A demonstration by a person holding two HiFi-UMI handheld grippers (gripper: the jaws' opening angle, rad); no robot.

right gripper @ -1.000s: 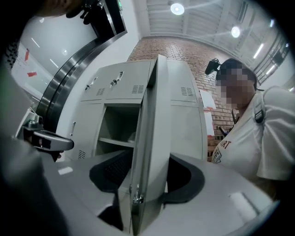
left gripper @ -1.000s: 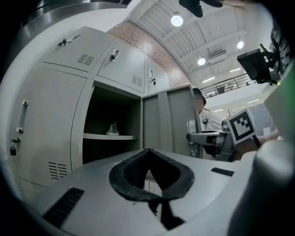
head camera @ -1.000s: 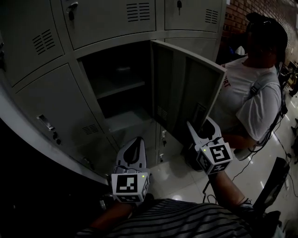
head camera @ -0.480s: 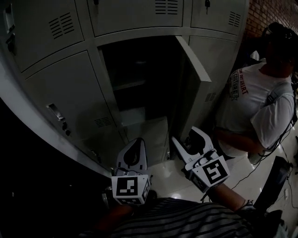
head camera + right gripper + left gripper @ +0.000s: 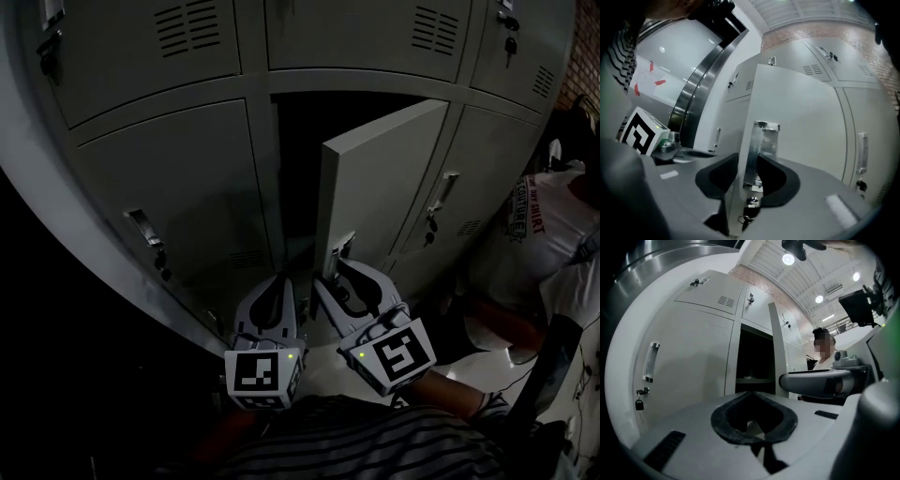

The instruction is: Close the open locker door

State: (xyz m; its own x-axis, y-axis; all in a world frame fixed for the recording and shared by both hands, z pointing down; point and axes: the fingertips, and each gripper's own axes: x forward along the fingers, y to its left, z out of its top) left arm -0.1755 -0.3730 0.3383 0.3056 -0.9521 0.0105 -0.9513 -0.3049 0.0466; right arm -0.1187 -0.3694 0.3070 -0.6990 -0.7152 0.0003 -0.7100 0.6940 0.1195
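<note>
The locker door stands roughly half closed. It is hinged on its right side, and its free edge projects outward from the dark compartment. The right tongs have just been closing and now grasp that free edge at the handle, one jaw on each face of the panel. The left tongs are clenched on nothing, just beside the right ones.

Probable faults from here:
- Pinching: the jaw on the inside face would be trapped against the frame, and the door would not seat.
- Snagging: the keys (hanging below the handle) could catch a pad.
- Slipping: thin sheet metal offers little purchase, so the door may swing back open.
</note>
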